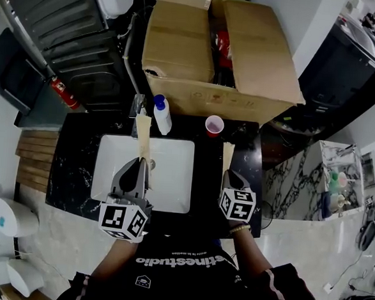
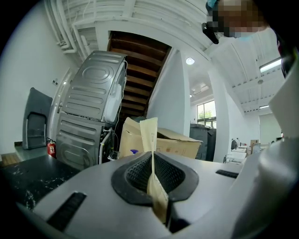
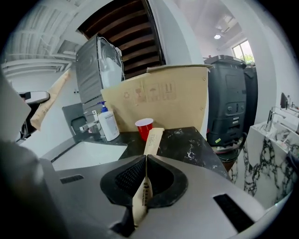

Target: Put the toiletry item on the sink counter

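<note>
Each gripper holds a flat tan paper sachet. In the head view my left gripper [image 1: 140,164] hangs over the white sink basin [image 1: 170,167], shut on a sachet [image 1: 143,136] that sticks out ahead of it. The left gripper view shows that sachet [image 2: 149,135] pinched upright between the closed jaws [image 2: 153,156]. My right gripper [image 1: 229,175] is over the black marble counter [image 1: 77,164] to the right of the basin, shut on a second sachet [image 1: 228,154]. In the right gripper view this sachet [image 3: 153,137] points toward the red cup [image 3: 144,127] from the jaws [image 3: 145,161].
A white pump bottle [image 1: 162,115] and the red cup [image 1: 214,125] stand at the back of the counter near the faucet [image 3: 88,126]. A large open cardboard box [image 1: 201,51] sits behind them. Grey machines [image 1: 67,35] stand at back left, a black appliance [image 1: 346,74] and a marble shelf [image 1: 339,182] at right.
</note>
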